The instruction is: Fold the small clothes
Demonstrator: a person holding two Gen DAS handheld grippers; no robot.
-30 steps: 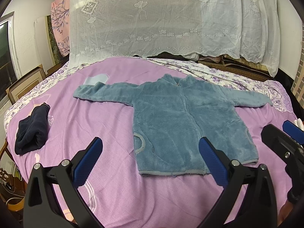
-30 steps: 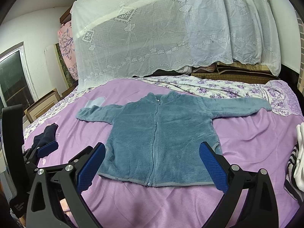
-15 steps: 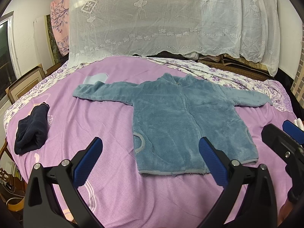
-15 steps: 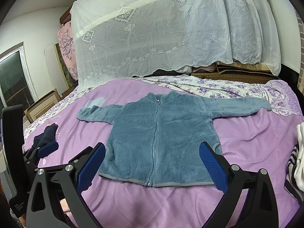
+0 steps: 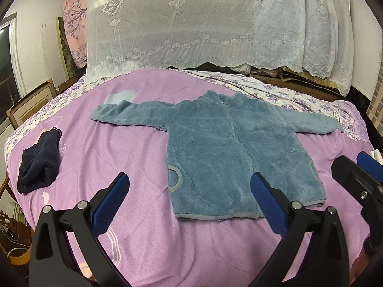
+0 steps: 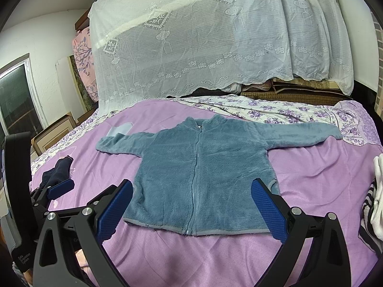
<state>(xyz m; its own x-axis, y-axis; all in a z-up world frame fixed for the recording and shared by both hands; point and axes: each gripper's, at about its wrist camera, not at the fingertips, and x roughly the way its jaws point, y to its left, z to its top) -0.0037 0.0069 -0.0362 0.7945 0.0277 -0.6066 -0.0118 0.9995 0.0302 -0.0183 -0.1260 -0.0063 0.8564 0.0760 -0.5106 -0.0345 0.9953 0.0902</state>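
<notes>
At the far left of our right wrist view we see the left gripper [image 6: 59, 186] from the side, and the white lettering on its black body seems to read "Data Acquisition System", though it is small and curved. Its jaws stand wide apart and hold nothing. Just beyond it a dark navy bundle [image 5: 39, 162] of cloth lies rolled up on the purple bedspread [image 5: 134, 153]. Farther along, a pale blue patch [image 5: 119, 96] sits on the bedspread touching the tip of the jacket's left-hand sleeve. The blue fleece jacket [image 5: 229, 148] lies flat in the middle of the bed, front up, zipped, both sleeves stretched out sideways; we find no readable label on it. Behind it hangs a white lace cover [image 6: 215, 43]. Our right gripper [image 6: 191, 205] hovers above the jacket's hem, fingers spread wide and empty. At the right edge sits a pile of striped and white cloth [image 6: 374, 205].
</notes>
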